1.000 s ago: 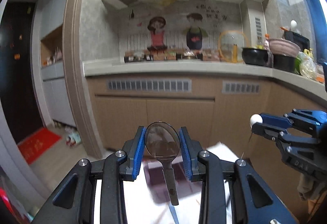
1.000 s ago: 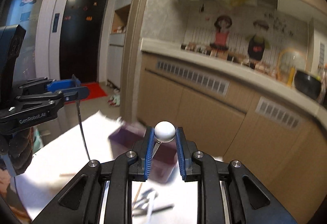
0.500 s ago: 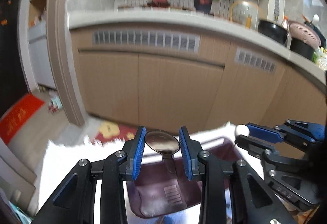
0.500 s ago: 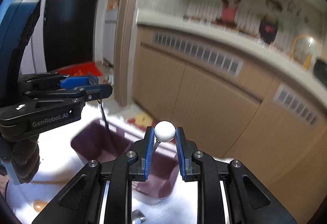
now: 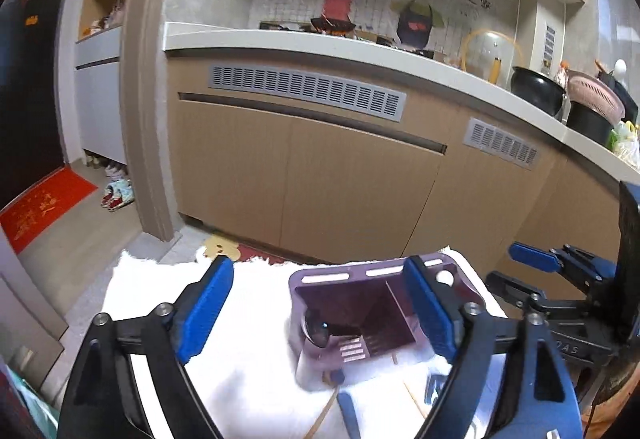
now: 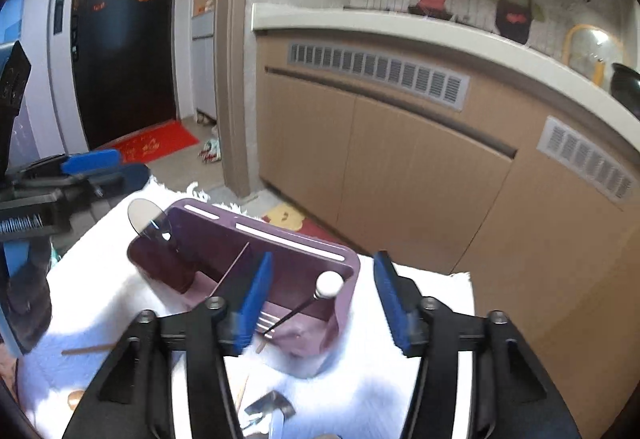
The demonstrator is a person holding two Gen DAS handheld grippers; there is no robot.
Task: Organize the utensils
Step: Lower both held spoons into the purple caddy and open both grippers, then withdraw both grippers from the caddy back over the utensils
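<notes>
A purple utensil holder [image 5: 394, 271] [image 6: 280, 235] stands on a white fluffy cloth [image 5: 240, 371]. A clear dark spoon [image 5: 316, 331] [image 6: 146, 217] rests in its left compartment, bowl up. A thin stick with a white ball [image 6: 329, 283] [image 5: 444, 277] leans in its right compartment. My left gripper [image 5: 318, 265] hovers just over the holder, its jaws opening wide and nothing pressed between the pads. My right gripper [image 6: 323, 259] hangs over the ball stick, jaws opening, pads clear of the ball. Each gripper shows in the other's view, the right one [image 5: 516, 271] and the left one [image 6: 116, 169].
Loose utensils lie on the cloth near me: wooden chopsticks [image 6: 84, 349] [image 5: 324, 411], a blue handle [image 5: 348, 415] and a metal piece [image 6: 268, 411]. Kitchen cabinets [image 5: 352, 175] and a worktop stand beyond the table's far edge. A red mat [image 6: 156, 143] lies by the door.
Both grippers came down over the holder and opened. The spoon left the left gripper and the ball stick left the right one; both now rest in the holder.
</notes>
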